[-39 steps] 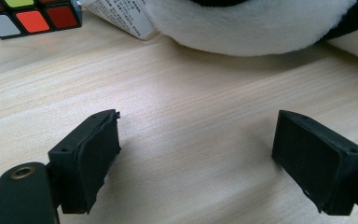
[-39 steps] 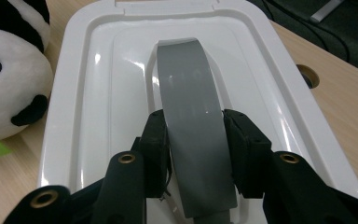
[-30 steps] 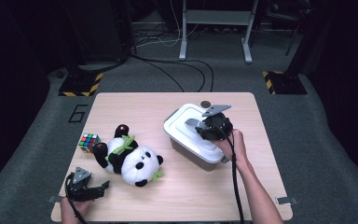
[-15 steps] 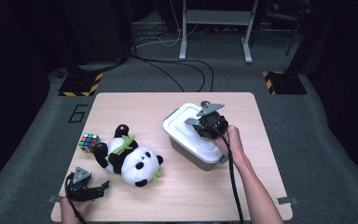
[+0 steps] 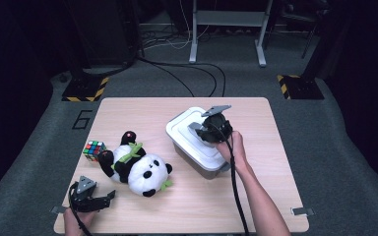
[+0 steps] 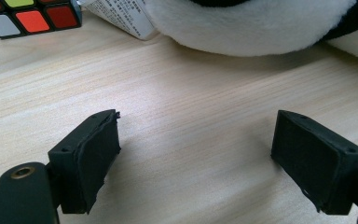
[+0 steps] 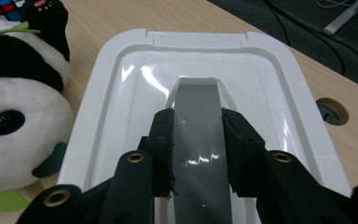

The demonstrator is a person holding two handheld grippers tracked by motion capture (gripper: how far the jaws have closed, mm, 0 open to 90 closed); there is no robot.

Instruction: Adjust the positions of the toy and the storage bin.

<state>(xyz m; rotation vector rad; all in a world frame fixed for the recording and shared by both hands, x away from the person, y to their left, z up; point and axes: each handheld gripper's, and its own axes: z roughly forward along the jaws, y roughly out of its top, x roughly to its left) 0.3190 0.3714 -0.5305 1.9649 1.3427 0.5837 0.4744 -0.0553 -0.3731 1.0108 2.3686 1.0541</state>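
Observation:
A white lidded box [image 5: 189, 145] stands right of the table's middle. Down the middle of its lid [image 7: 270, 84] runs a grey handle [image 7: 198, 98]. My right gripper [image 5: 211, 129] [image 7: 196, 123] reaches over the lid, and its two jaws are shut on that handle from both sides. A plush panda [image 5: 138, 166] [image 7: 18, 93] lies on its back left of the box. My left gripper [image 5: 103, 199] [image 6: 196, 140] rests at the table's front left corner. Its jaws stand wide open over bare wood, short of the panda [image 6: 261, 23].
A colour cube [image 5: 94, 149] [image 6: 28, 16] sits left of the panda. The wooden table [image 5: 177, 206] has a round cable hole [image 7: 331, 111] beyond the box. Dark carpet, cables and a metal stand lie past the far edge.
My right gripper has slid a little to the left over the lid. The left gripper, the panda and the cube have stayed where they were.

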